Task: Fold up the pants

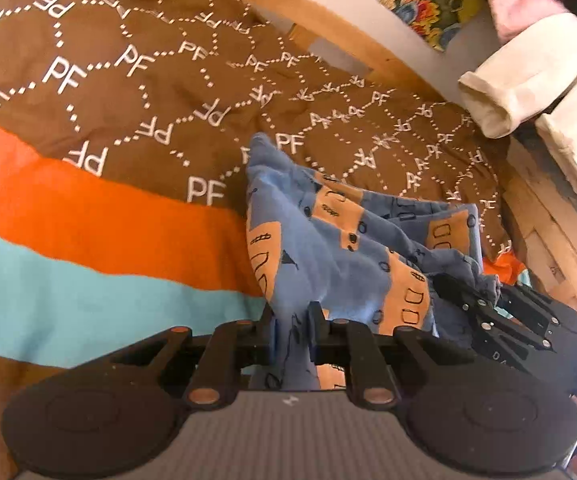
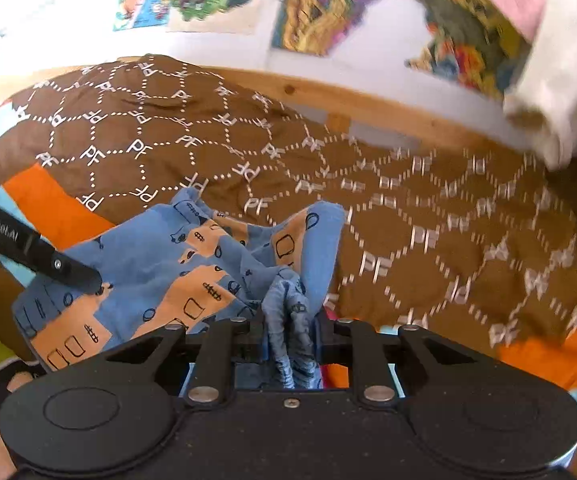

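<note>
Your blue pants (image 1: 340, 240), printed with orange patches and black doodles, lie bunched on the brown "PF" bedspread (image 1: 128, 80), near its orange and turquoise stripes. Your left tool (image 1: 291, 312) pinches a fold of the fabric between its pressed fingers. Your right tool (image 2: 290, 320) clamps a gathered, crumpled edge of the same pants, just right of the left one. Beyond the bedspread runs the wooden bed frame (image 2: 368, 104); colourful posters (image 2: 328, 12) hang on the far wall, and cream fabric (image 1: 528, 80) hangs at far right.
</note>
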`<state>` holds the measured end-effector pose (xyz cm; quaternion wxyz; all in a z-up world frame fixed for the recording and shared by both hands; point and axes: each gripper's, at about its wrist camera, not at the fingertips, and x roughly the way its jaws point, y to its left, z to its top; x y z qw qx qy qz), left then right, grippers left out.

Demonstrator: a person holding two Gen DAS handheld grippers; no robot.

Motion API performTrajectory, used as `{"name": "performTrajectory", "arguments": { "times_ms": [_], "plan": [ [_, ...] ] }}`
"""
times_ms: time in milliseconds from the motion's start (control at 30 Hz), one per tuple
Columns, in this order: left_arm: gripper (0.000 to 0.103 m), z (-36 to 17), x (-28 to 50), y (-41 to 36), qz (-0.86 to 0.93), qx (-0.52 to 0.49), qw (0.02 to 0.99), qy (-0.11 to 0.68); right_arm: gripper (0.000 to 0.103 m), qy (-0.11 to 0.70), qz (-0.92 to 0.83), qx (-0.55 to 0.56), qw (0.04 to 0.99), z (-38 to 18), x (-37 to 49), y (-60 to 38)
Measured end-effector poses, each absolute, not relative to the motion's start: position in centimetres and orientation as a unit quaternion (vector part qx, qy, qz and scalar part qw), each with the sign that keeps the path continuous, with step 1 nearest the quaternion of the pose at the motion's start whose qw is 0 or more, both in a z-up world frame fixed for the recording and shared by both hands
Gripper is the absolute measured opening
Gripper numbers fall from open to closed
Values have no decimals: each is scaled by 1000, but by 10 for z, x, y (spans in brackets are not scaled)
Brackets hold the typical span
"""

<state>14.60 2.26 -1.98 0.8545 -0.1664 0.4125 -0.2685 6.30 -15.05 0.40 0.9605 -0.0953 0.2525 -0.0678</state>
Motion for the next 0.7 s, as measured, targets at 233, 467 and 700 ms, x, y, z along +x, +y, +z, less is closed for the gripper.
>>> {"name": "performTrajectory", "arguments": {
  "times_ms": [233, 467, 700],
  "plan": [
    [16, 21, 165, 16, -268, -150, 878, 367, 19, 203, -54, -160, 965, 26, 73, -152],
    [16, 42, 228, 10, -247, -165, 898, 326, 19, 154, -24, -177, 972, 55, 133, -181],
    [16, 13, 293, 14, -227, -187, 887, 356, 20, 193, 14, -142, 971, 51, 211, -215]
  ]
}}
